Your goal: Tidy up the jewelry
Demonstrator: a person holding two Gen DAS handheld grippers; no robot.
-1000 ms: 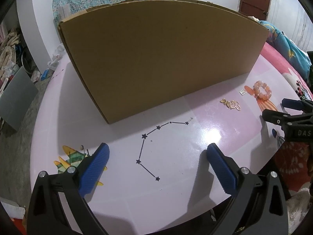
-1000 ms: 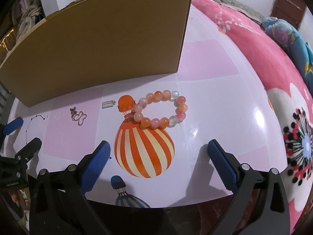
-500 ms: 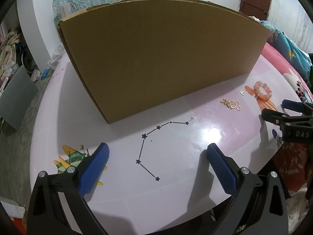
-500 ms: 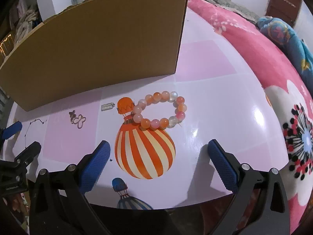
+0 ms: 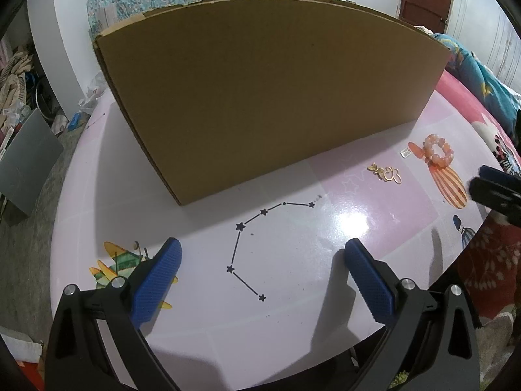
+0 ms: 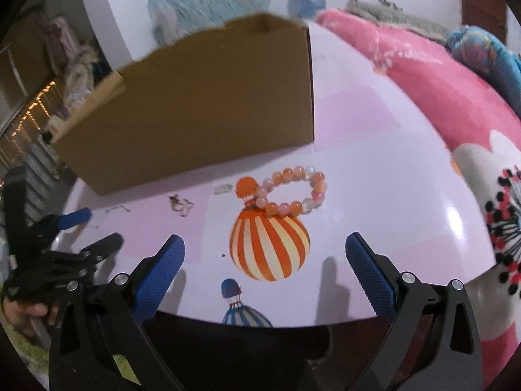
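Both grippers, left [image 5: 262, 260] and right [image 6: 265, 257], hang spread and empty. Beaded bracelet [image 6: 293, 192] lies near the cardboard box [image 6: 202, 110], likely its destination; right looks lined up for it

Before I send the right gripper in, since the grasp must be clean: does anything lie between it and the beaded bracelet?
Nothing visible does. The right gripper is open, with only bare table between it and the beaded bracelet.
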